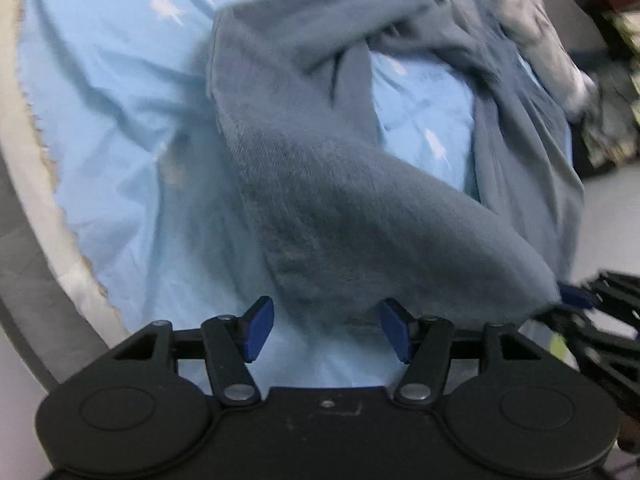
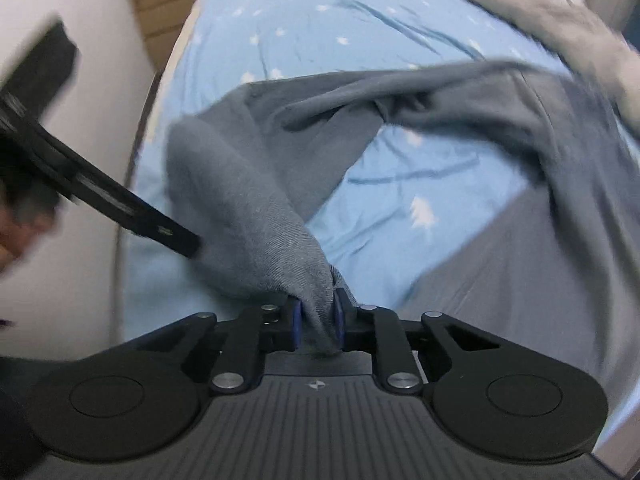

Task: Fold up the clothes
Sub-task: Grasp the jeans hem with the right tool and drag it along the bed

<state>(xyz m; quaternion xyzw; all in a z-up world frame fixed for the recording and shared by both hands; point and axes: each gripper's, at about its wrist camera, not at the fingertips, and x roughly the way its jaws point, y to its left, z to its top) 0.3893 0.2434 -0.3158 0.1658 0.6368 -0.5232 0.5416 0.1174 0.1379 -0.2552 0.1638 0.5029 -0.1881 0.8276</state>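
Observation:
A grey-blue garment (image 1: 344,200) lies rumpled and partly lifted over a light blue bedsheet (image 1: 120,120). My left gripper (image 1: 326,328) is open, its blue pads on either side of the garment's near edge, which hangs just ahead of them. My right gripper (image 2: 316,320) is shut on a bunched corner of the garment (image 2: 256,208) and lifts it off the sheet (image 2: 400,208). The right gripper also shows at the right edge of the left wrist view (image 1: 576,300), at the garment's corner. The left gripper's arm shows in the right wrist view (image 2: 120,204), touching the cloth.
A pale grey garment (image 1: 536,28) lies at the far right of the bed, also seen in the right wrist view (image 2: 560,20). The mattress edge (image 1: 36,184) runs along the left. A wall (image 2: 80,40) and cardboard boxes (image 2: 168,12) stand left of the bed.

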